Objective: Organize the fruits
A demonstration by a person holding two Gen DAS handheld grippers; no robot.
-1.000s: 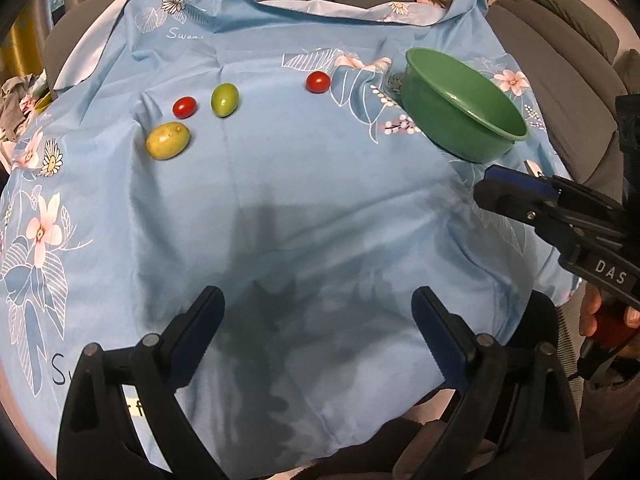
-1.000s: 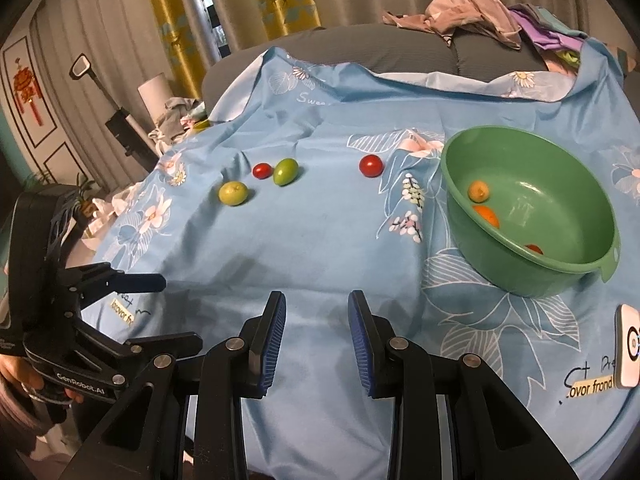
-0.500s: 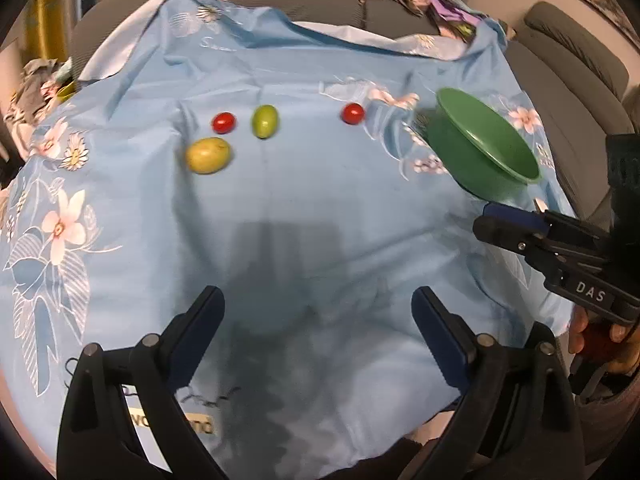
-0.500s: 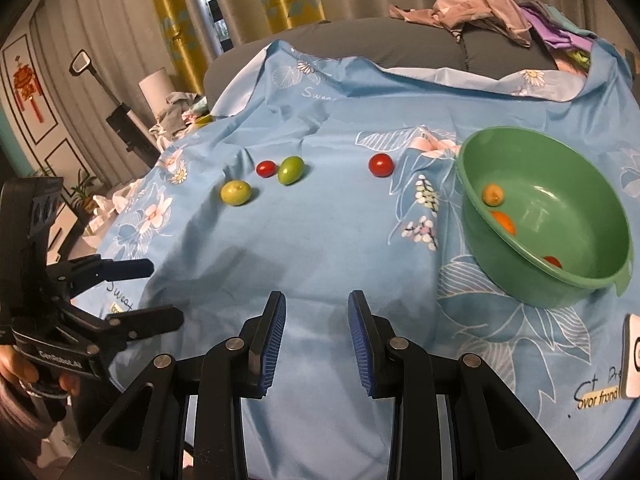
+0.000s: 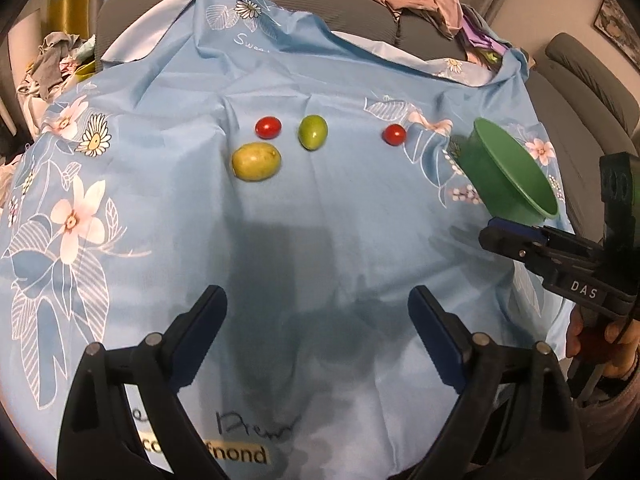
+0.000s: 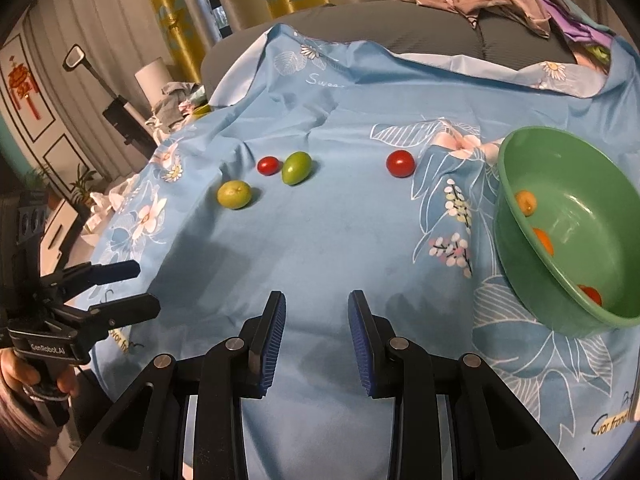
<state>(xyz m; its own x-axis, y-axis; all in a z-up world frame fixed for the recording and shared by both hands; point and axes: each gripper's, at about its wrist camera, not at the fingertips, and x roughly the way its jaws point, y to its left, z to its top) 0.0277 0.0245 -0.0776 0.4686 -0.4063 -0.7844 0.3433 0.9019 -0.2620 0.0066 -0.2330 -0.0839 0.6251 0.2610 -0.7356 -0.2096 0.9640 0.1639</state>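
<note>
Both grippers — left gripper and right gripper — are hanging open, empty; the yellow fruit is looking smooth, roll-prone — best pinched across its middle

Green bowl on light-blue cloth with white-pink flowers.

Both the left tool and the right tool are black plastic frames with silver rivets and ribbed blue pads, white lettering marks their sides, and bare-skinned fingers grip one handle.
</note>
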